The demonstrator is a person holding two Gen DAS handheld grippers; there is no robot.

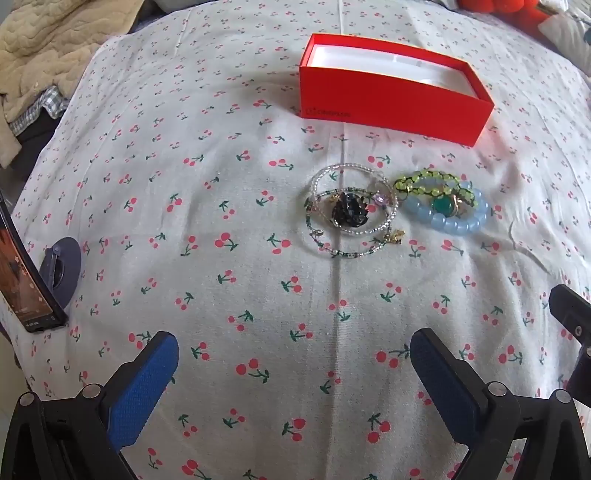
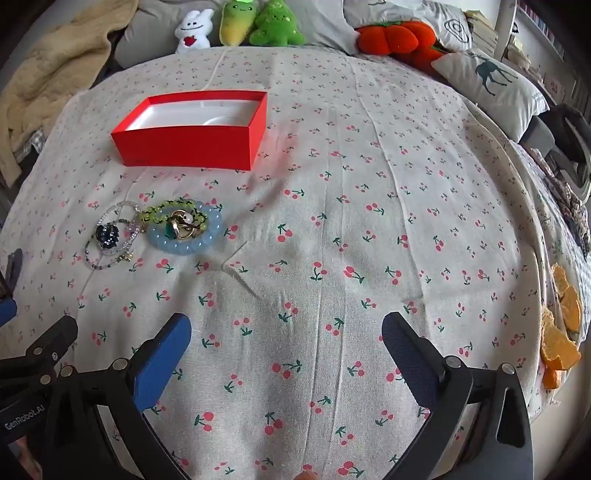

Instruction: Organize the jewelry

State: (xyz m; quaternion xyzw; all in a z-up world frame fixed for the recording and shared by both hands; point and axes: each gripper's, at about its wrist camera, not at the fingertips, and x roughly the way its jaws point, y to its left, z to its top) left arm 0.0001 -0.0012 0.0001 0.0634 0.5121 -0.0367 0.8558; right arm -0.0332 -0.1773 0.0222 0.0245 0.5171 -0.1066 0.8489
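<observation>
Jewelry, heaped in two touching clusters on the cherry-print sheet (image 1: 221, 184), right of centre in the left wrist view: clear beaded bracelet (image 1: 354, 199) looped around a dark stone ring (image 1: 349, 214), just beside a pale blue bead bracelet (image 1: 448, 218) with a green-stone ring (image 1: 445, 206) and a lime bead strand (image 1: 428, 184) lying across it. Above, open red box (image 1: 391, 92), white-lined, nothing inside. Left gripper (image 1: 295, 373) at the bottom edge, released, blue pads spread wide, holding nothing, well short of the pile. Phone (image 1: 26, 273) propped at the left edge, well clear of any reach. In the right wrist view, same pile at centre left, box at upper left, right gripper (image 2: 286, 350) likewise spread and bare over plain sheet, pile off to its left. Plush toys (image 2: 236, 26) along the top, deer pillow (image 2: 491, 81) upper right, orange peel (image 2: 561, 332) at the right edge; none in the path. Likely trouble: strands overlapping, so pinching one piece probably drags its neighbours; small rings liable to slip from broad pads; soft bedding giving way under a press; light box apt to slide if nudged.
</observation>
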